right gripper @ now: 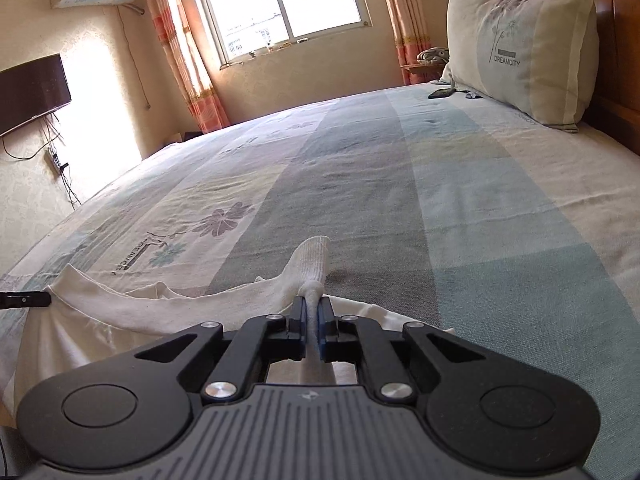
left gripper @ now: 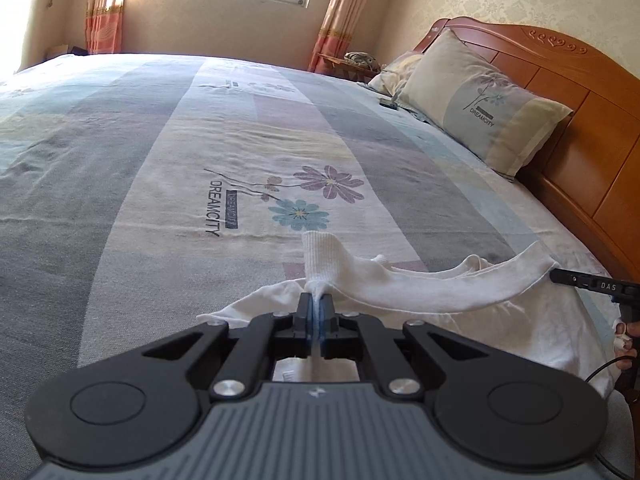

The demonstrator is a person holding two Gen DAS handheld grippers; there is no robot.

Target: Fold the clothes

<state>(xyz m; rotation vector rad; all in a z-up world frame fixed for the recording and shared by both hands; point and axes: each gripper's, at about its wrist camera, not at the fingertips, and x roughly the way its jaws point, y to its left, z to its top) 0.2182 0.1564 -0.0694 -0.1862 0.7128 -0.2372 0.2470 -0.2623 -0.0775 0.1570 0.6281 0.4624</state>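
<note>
A white garment [left gripper: 404, 292] with ribbed edging lies bunched on the near part of the bed. My left gripper [left gripper: 316, 300] is shut on a pinched fold of it, and a ribbed end [left gripper: 320, 248] sticks up past the fingers. The cloth's edge stretches right to my right gripper [left gripper: 556, 276], seen from the side with a hand [left gripper: 626, 332] behind it. In the right wrist view, my right gripper [right gripper: 314, 304] is shut on another ribbed fold of the white garment [right gripper: 120, 320]. The left gripper's tip [right gripper: 44, 299] holds the far corner at the left edge.
The flowered, striped bedsheet [left gripper: 200, 140] spreads wide beyond the garment. Pillows [left gripper: 480, 108] lean on the wooden headboard [left gripper: 580, 140] at right, with a dark phone [left gripper: 388, 103] lying near them. A window and curtains lie beyond the bed; a wall TV [right gripper: 28, 92] hangs at left.
</note>
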